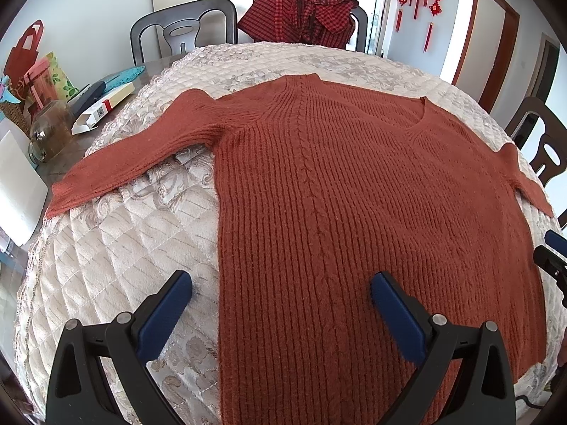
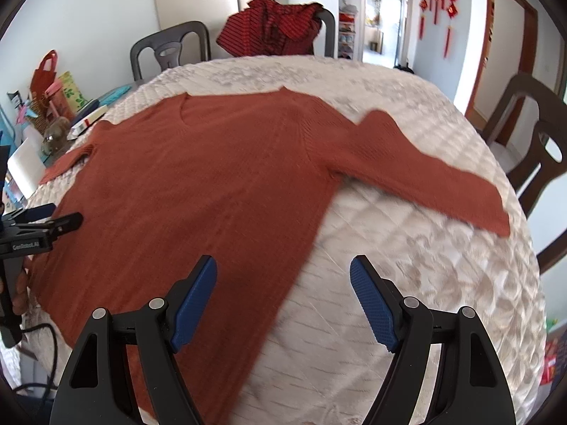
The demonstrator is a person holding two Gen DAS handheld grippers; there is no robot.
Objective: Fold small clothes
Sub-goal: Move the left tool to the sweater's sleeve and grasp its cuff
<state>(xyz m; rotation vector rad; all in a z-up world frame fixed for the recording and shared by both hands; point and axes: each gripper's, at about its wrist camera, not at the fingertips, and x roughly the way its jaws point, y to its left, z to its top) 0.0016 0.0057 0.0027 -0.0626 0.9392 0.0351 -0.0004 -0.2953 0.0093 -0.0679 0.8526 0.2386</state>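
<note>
On the quilted table (image 1: 106, 248) the rust sweater (image 1: 354, 194) lay flat with both sleeves spread out and no fold made yet, while the left gripper (image 1: 281, 294) and right gripper (image 2: 283, 276) hung wide open and empty near its bottom corners.

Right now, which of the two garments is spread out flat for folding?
The rust-orange knitted sweater, lying flat on the quilted table cover with sleeves outstretched. The red checked garment is bunched over a chair back behind the table.

- Left wrist view: low over the near table edge, facing across the sweater (image 1: 354, 194) from its left side.
- Right wrist view: likewise, from its right side; both share sweater and far chairs (image 2: 170, 46).
</note>
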